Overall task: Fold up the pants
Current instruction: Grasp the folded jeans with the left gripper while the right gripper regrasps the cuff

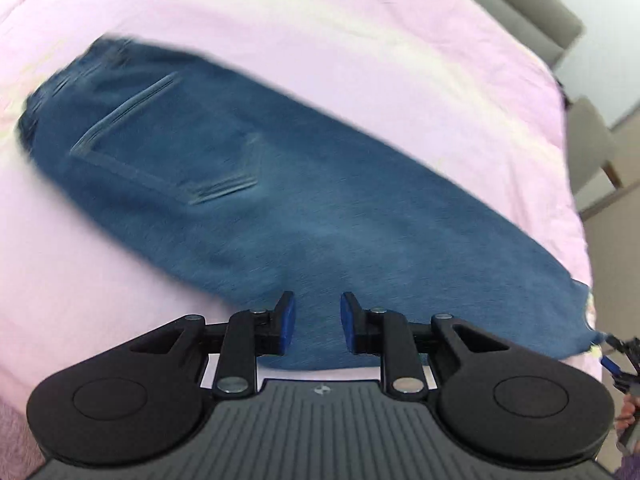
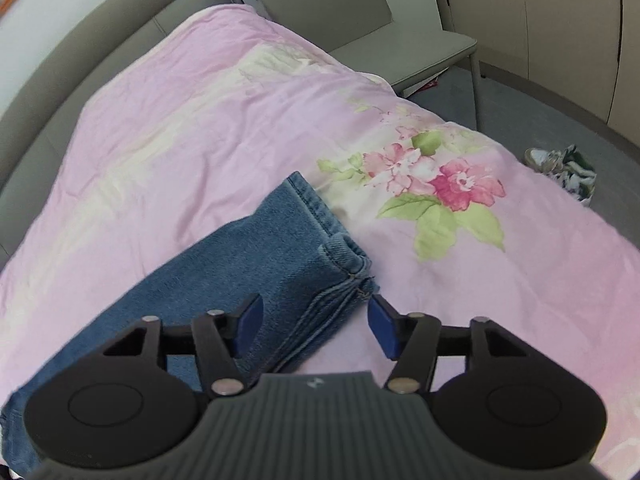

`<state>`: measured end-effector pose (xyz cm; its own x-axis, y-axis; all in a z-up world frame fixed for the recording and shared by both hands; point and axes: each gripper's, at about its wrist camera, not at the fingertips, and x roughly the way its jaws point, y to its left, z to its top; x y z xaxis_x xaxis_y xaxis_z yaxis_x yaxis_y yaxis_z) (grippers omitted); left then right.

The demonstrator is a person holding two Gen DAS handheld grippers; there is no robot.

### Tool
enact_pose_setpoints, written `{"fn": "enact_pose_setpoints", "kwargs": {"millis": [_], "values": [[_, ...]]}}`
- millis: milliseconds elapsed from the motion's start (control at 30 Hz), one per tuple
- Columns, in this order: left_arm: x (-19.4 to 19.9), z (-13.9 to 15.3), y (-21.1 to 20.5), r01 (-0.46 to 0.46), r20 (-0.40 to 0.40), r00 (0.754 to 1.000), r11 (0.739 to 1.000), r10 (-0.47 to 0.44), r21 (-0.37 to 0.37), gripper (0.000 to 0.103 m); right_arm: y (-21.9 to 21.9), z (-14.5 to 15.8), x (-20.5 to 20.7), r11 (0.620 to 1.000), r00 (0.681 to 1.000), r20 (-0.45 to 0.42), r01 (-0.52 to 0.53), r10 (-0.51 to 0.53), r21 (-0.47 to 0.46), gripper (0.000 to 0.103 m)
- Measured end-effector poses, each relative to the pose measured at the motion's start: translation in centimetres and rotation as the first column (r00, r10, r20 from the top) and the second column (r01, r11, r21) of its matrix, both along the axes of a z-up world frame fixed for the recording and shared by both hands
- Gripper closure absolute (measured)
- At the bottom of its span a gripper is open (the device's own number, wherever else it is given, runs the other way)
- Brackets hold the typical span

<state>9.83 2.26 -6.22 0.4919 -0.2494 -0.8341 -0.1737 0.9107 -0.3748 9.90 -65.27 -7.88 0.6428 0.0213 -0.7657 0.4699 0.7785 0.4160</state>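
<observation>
- The blue denim pants (image 1: 304,184) lie flat on the pink floral bedsheet (image 1: 360,40), folded lengthwise into one long band that runs from ten o'clock to four o'clock in the left wrist view.
- The stitched back pocket (image 1: 160,136) and waistband sit toward ten o'clock; this view is blurred.
- The left gripper (image 1: 317,322) hangs over the denim at six o'clock, its blue pads slightly parted with nothing pinched between them.
- The right gripper (image 2: 316,324) is spread wide above the stacked leg hems (image 2: 344,264); its pads press on nothing.
- A grey chair (image 2: 360,20) stands beyond the bed at one o'clock, and a shoe (image 2: 568,168) lies on the floor at three o'clock.
</observation>
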Motion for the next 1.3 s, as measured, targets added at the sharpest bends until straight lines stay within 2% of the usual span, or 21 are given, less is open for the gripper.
{"fn": "enact_pose_setpoints", "kwargs": {"millis": [133, 267, 433, 533, 600, 633, 667, 733, 833, 900, 933, 967, 1033, 1133, 1300], "values": [[2.3, 0.3, -3.7, 0.103, 0.027, 0.994, 0.995, -0.103, 0.006, 0.076, -1.1, -1.7, 0.2, 0.996, 0.998, 0.003, 0.066, -0.066, 0.057, 0.048], [3.8, -0.3, -7.8, 0.211, 0.034, 0.977, 0.977, -0.211, -0.002, 0.076, -2.2, -3.7, 0.4, 0.986, 0.994, 0.009, 0.107, -0.109, 0.126, 0.048], [5.7, -0.8, -12.6, 0.303, 0.019, 0.953, 0.952, -0.302, -0.045, 0.076, -2.4, -5.9, 0.9, 0.968, 0.992, 0.032, 0.114, -0.124, 0.223, 0.048], [7.0, -1.3, -15.1, 0.346, 0.008, 0.938, 0.936, -0.346, -0.059, 0.076, -2.1, -6.6, 1.1, 0.966, 0.992, 0.049, 0.1, -0.115, 0.238, 0.048], [7.7, -1.7, -16.7, 0.38, 0.007, 0.925, 0.923, -0.38, -0.064, 0.076, -2.0, -6.7, 1.1, 0.973, 0.993, 0.039, 0.102, -0.112, 0.207, 0.058], [8.1, -1.9, -17.5, 0.391, 0.002, 0.92, 0.918, -0.392, -0.065, 0.077, -2.1, -6.9, 1.1, 0.976, 0.994, 0.025, 0.104, -0.111, 0.192, 0.079], [8.4, -2.2, -18.2, 0.401, -0.003, 0.915, 0.913, -0.402, -0.067, 0.076, -2.2, -7.2, 0.9, 0.974, 0.994, 0.027, 0.102, -0.11, 0.203, 0.085], [9.0, -2.7, -19.3, 0.421, -0.01, 0.906, 0.904, -0.423, -0.073, 0.076, -2.5, -7.4, 0.5, 0.968, 0.992, 0.044, 0.108, -0.121, 0.228, 0.089], [9.9, -3.2, -20.5, 0.445, -0.011, 0.895, 0.893, -0.447, -0.071, 0.077, -2.4, -6.4, -0.3, 0.972, 0.994, 0.058, 0.082, -0.096, 0.219, 0.089], [10.3, -3.5, -20.9, 0.453, -0.007, 0.891, 0.889, -0.454, -0.074, 0.076, -2.5, -5.7, -0.9, 0.971, 0.993, 0.041, 0.1, -0.112, 0.218, 0.088], [10.5, -3.7, -21.1, 0.453, -0.012, 0.89, 0.888, -0.455, -0.075, 0.076, -2.5, -5.5, -1.2, 0.97, 0.991, 0.025, 0.12, -0.128, 0.213, 0.08], [10.7, -4.0, -21.2, 0.452, -0.019, 0.89, 0.888, -0.455, -0.077, 0.076, -2.6, -5.3, -1.7, 0.964, 0.99, 0.027, 0.128, -0.138, 0.233, 0.056], [11.2, -4.4, -21.7, 0.453, -0.026, 0.89, 0.888, -0.456, -0.082, 0.076, -2.8, -5.4, -2.7, 0.942, 0.984, 0.07, 0.132, -0.161, 0.31, 0.034], [11.9, -4.8, -22.5, 0.463, -0.026, 0.884, 0.883, -0.466, -0.081, 0.076, -2.8, -5.8, -2.8, 0.915, 0.976, 0.113, 0.131, -0.187, 0.382, 0.029], [12.1, -4.9, -23.1, 0.48, -0.023, 0.875, 0.874, -0.483, -0.079, 0.077, -2.3, -6.9, -0.3, 0.932, 0.976, 0.103, 0.149, -0.193, 0.33, 0.028]]}}
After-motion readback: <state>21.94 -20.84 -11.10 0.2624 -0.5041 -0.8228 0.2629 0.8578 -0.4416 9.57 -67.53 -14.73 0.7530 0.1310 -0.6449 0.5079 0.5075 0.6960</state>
